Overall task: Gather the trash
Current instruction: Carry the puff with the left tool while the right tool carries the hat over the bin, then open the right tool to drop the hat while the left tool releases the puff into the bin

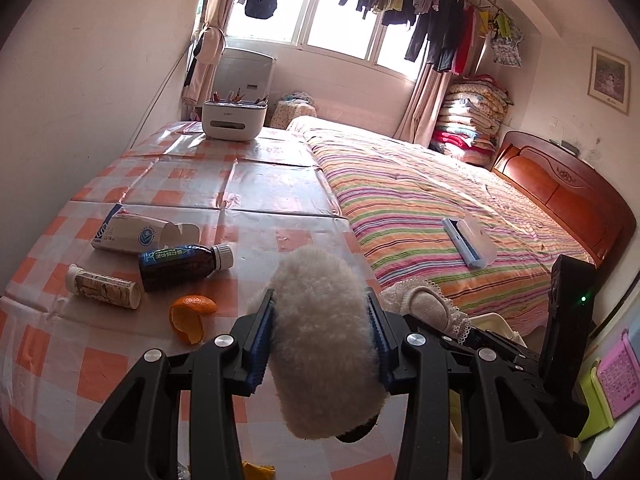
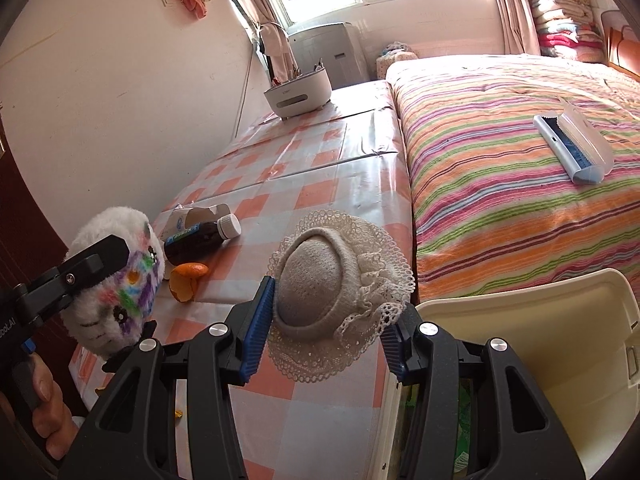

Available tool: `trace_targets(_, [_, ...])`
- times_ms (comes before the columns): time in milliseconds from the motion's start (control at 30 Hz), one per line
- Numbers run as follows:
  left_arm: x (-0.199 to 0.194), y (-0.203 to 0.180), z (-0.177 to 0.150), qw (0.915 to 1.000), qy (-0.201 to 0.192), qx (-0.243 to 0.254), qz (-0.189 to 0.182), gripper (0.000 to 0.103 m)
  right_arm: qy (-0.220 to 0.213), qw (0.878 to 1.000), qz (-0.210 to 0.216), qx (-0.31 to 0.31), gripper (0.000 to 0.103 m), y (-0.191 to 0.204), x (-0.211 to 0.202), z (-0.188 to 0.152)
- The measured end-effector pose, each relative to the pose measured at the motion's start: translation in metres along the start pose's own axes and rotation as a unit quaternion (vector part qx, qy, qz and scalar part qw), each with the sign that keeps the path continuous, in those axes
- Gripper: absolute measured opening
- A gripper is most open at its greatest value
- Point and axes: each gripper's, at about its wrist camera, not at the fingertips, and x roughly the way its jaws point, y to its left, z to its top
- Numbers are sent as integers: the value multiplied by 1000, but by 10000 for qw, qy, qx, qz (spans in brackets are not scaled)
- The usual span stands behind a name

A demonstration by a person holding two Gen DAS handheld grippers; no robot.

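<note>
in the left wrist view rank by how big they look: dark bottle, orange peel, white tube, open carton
1. open carton
2. dark bottle
3. white tube, close to the bottle
4. orange peel

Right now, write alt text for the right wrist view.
The right gripper holds a lace hat over a checked table, beside an open cream bin. At left, the left gripper holds a plush toy.

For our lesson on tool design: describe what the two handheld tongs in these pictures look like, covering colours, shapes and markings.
Both are alike. The left tongs and right tongs have black, angular arms with cut-out windows, round silver bolt heads and ribbed blue pads. In the right wrist view the left body bears partial white lettering; in the left wrist view a small green light glows on the right one's black body.
</note>
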Motion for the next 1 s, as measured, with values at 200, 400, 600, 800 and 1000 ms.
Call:
trace_targets(200, [5, -15, -2, 9998, 59, 108, -138, 41, -47, 9998, -118, 118, 48, -16, -9, -3])
trace_targets(400, [11, -31, -7, 9992, 133, 268, -280, 41, -140, 9993, -273, 197, 48, -31, -24, -7])
trace_targets(600, [14, -46, -12, 9981, 194, 418, -412, 41, -200, 9984, -448, 268, 49, -45, -36, -11])
trace_targets(800, [16, -62, -16, 9968, 225, 571, -516, 41, -304, 9969, -620, 377, 49, -61, -51, -15])
trace_targets(1000, [19, -76, -23, 9952, 312, 658, -660, 41, -413, 9952, -784, 409, 49, -72, -64, -17])
